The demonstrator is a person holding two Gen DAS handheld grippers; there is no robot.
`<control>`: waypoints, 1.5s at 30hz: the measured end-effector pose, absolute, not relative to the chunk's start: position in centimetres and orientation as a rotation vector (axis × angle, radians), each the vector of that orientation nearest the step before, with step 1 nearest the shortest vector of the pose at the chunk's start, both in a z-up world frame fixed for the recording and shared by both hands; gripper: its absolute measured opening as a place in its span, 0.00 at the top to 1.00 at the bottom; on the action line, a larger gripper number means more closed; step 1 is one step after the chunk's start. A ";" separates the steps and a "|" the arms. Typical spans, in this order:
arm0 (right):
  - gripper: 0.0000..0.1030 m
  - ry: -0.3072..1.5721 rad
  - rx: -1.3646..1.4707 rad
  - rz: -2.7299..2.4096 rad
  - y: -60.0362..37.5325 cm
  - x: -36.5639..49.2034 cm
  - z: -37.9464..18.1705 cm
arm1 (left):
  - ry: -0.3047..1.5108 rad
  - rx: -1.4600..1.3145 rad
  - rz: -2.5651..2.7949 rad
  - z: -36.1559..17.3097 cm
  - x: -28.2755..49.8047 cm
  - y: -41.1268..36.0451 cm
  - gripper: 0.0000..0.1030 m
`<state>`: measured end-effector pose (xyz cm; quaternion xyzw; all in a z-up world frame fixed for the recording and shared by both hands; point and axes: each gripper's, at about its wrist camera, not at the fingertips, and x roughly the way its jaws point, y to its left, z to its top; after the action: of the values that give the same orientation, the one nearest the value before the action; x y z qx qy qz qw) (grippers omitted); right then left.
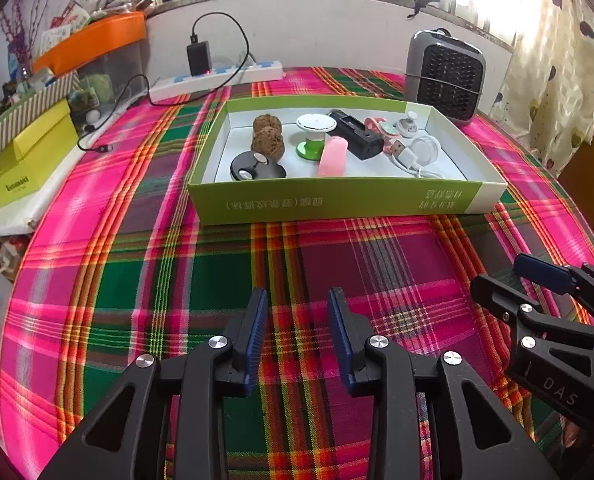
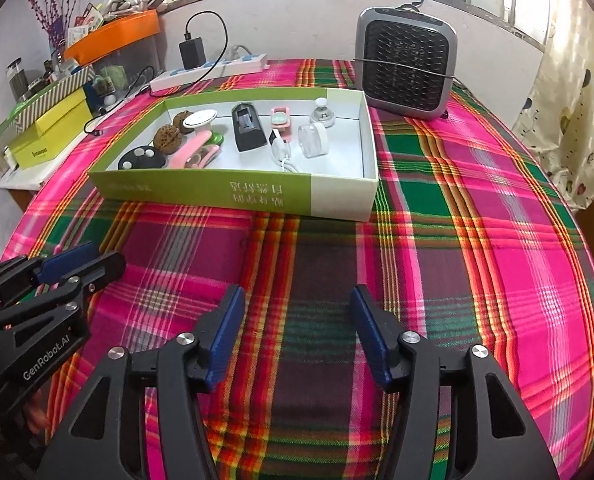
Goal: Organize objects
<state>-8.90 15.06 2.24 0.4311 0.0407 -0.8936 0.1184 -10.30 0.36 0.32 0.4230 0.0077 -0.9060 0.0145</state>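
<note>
The box [image 1: 337,200] sits mid-table on the plaid cloth [image 1: 217,280], holding 2 walnuts [image 1: 268,136], a pink case [image 1: 333,156], a black charger [image 2: 248,126] and a cable [image 1: 407,156]. My left gripper [image 1: 297,332] and right gripper [image 2: 297,332] hover near it, both parted, holding nothing. A heater [image 2: 407,72] stands behind.

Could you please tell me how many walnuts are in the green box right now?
2. Both walnuts sit at the left end of the green box: the nearer walnut beside the black round case, the farther walnut just behind it. None seems hidden.
</note>
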 end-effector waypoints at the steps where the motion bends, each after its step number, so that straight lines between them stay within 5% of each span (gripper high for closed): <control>1: 0.45 0.130 1.264 -2.617 15.0 -8.8 2.2 | 0.021 1.316 -2.818 0.3 -10.3 0.5 0.71; 11: 0.36 0.143 1.281 -2.637 15.3 -8.7 2.1 | 0.017 1.314 -2.812 0.2 -10.3 0.7 0.70; 45: 0.36 0.148 1.281 -2.640 15.4 -8.6 2.1 | 0.029 1.311 -2.807 0.2 -10.2 0.7 0.69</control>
<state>-8.64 15.37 2.13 0.4337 0.0503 -0.8939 0.1018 -10.25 0.66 0.18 0.4229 0.0094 -0.9059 0.0216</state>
